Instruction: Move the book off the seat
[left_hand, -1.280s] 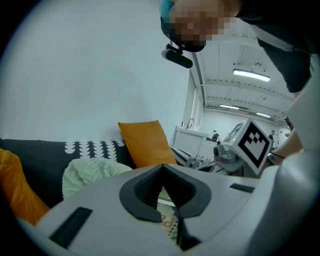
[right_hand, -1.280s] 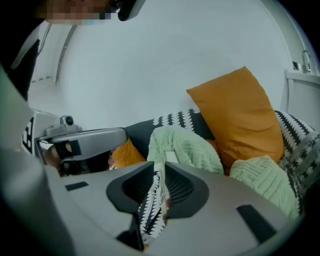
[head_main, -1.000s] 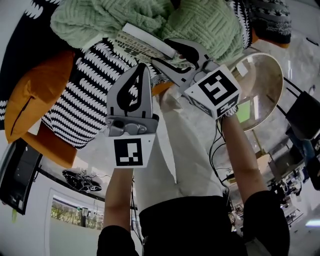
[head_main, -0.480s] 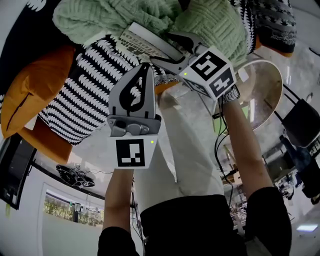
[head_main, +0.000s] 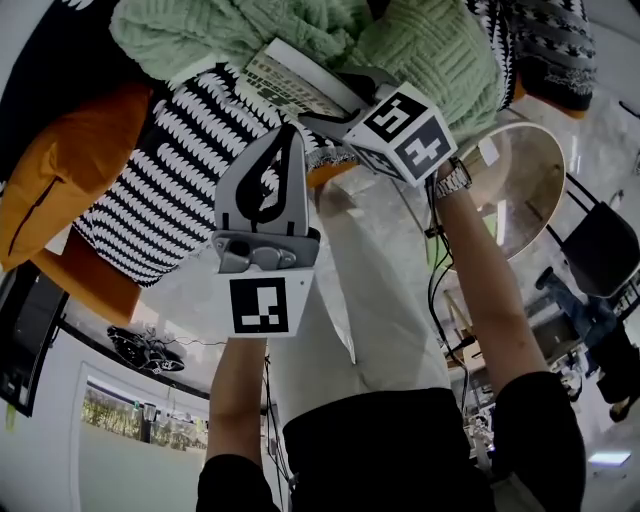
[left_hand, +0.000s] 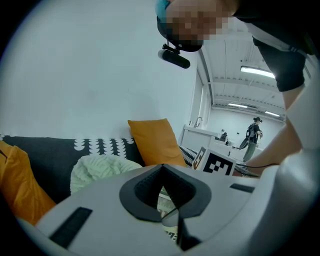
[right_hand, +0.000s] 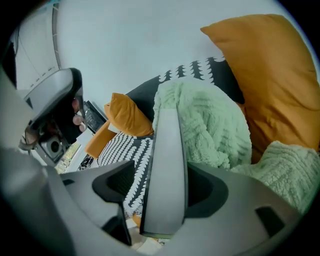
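Bright, even indoor light fills all three views, with ceiling strips (left_hand: 257, 72) glowing in the left gripper view. Fisheye distortion bends the edges into dark corners, and the near foreground is soft.

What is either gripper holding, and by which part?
Nothing is gripped yet. The right gripper, jaws just opened, straddles the book at its grey edge, a gap showing beside it. The left gripper is shut, empty.

The pale-green cushion (right_hand: 205, 125) is fuzzy, ribbed knit, the orange cushion (right_hand: 270, 75) smooth cloth. The book (right_hand: 167, 165) has a matt grey cover. The left hand-held gripper (head_main: 288, 140) is matt grey plastic.
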